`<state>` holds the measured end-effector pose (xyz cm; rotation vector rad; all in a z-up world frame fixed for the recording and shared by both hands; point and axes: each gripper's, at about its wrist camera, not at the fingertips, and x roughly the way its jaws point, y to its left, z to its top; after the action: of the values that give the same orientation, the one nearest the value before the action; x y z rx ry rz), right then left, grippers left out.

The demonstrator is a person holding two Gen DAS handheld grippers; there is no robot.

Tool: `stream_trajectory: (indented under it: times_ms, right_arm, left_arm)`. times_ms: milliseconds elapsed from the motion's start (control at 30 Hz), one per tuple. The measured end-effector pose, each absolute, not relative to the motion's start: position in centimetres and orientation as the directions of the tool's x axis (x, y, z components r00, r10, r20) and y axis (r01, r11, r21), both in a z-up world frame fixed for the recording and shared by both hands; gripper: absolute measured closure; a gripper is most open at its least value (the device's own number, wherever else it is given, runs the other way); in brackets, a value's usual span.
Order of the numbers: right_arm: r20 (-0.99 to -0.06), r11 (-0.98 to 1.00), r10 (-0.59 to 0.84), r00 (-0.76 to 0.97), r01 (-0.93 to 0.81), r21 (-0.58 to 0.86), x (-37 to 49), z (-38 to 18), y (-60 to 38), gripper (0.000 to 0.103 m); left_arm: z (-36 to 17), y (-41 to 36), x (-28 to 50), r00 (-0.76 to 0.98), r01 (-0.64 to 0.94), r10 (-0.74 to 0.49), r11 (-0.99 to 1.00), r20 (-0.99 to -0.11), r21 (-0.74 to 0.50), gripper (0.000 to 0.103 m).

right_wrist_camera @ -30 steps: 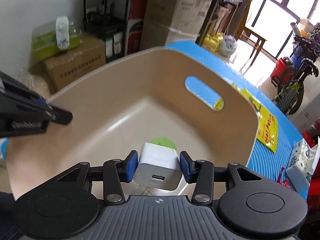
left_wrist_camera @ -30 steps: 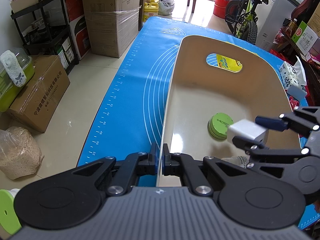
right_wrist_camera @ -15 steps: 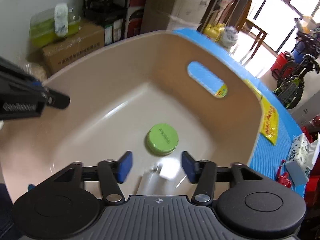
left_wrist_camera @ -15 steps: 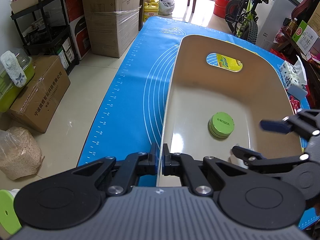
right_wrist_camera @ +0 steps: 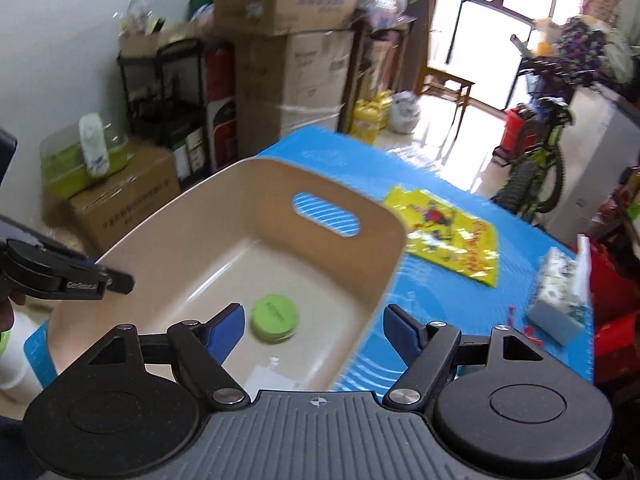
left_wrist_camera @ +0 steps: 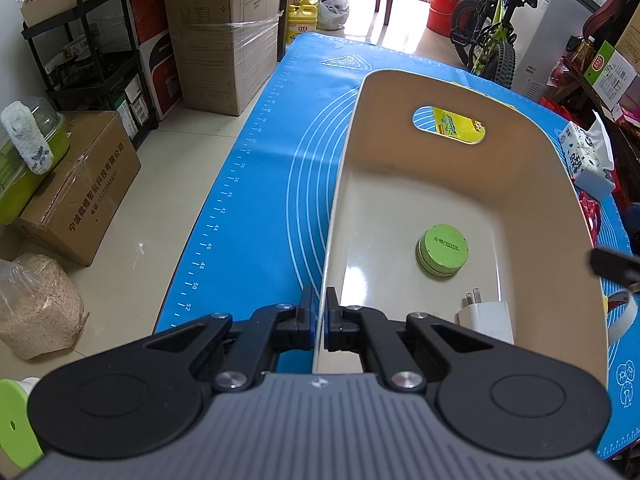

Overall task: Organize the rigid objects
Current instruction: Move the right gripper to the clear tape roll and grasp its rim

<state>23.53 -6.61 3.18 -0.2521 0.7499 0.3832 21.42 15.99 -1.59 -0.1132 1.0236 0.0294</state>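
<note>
White charger (left_wrist_camera: pixel 486 316) lies in beige bin (left_wrist_camera: pixel 552 184) beside green tin (left_wrist_camera: pixel 442 249).

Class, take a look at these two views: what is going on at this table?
A person with two handheld grippers is sorting small items into a beige bin. The left gripper is shut on the bin's near wall, steadying it. The right gripper holds nothing; its jaws are opening above the bin. A white charger and a green round tin lie on the bin's floor. A yellow packet and tissue pack wait on the blue mat.
</note>
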Motion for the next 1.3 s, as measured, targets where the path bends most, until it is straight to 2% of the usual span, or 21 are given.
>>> stream_trajectory:
  times_ms: [200, 433, 667, 967, 1200, 1267, 1300]
  right_arm:
    - [-0.686, 0.944, 0.165, 0.708, -0.314, -0.097, 22.2, 3.9, -11.2, 0.021]
    - [-0.736, 0.984, 0.066, 0.673, -0.168, -0.066, 20.7, 1.1, -16.2, 0.021]
    - [-0.793, 0.998, 0.051, 0.607, -0.064, 0.015, 19.5, -2.9, -18.5, 0.021]
    - [-0.791, 0.995, 0.075, 0.607, 0.013, 0.104, 20.5, -4.6, -18.9, 0.023]
    - [-0.801, 0.973, 0.144, 0.582, 0.066, 0.222, 21.6, -5.9, -19.8, 0.038]
    - [-0.797, 0.964, 0.168, 0.580, 0.072, 0.256, 21.8, -6.2, -20.1, 0.046]
    - [-0.794, 0.958, 0.186, 0.579, 0.072, 0.277, 21.9, -6.4, -20.3, 0.056]
  left_arm:
    - [-1.6, 16.0, 21.4, 0.520, -0.077, -0.028, 0.994, -0.853, -0.079, 0.098]
    - [-1.6, 16.0, 21.4, 0.520, -0.076, -0.026, 0.994, -0.854, -0.077, 0.098]
    - [-1.6, 16.0, 21.5, 0.520, -0.076, -0.027, 0.994, -0.854, -0.078, 0.098]
    - [-1.6, 16.0, 21.5, 0.520, -0.076, -0.027, 0.994, -0.854, -0.078, 0.098]
    - [-1.6, 16.0, 21.5, 0.520, -0.076, -0.027, 0.994, -0.854, -0.077, 0.098]
    - [-1.6, 16.0, 21.4, 0.518, -0.076, -0.026, 0.994, -0.855, -0.076, 0.098]
    - [-1.6, 15.9, 21.5, 0.518, -0.076, -0.025, 0.994, -0.855, -0.075, 0.098]
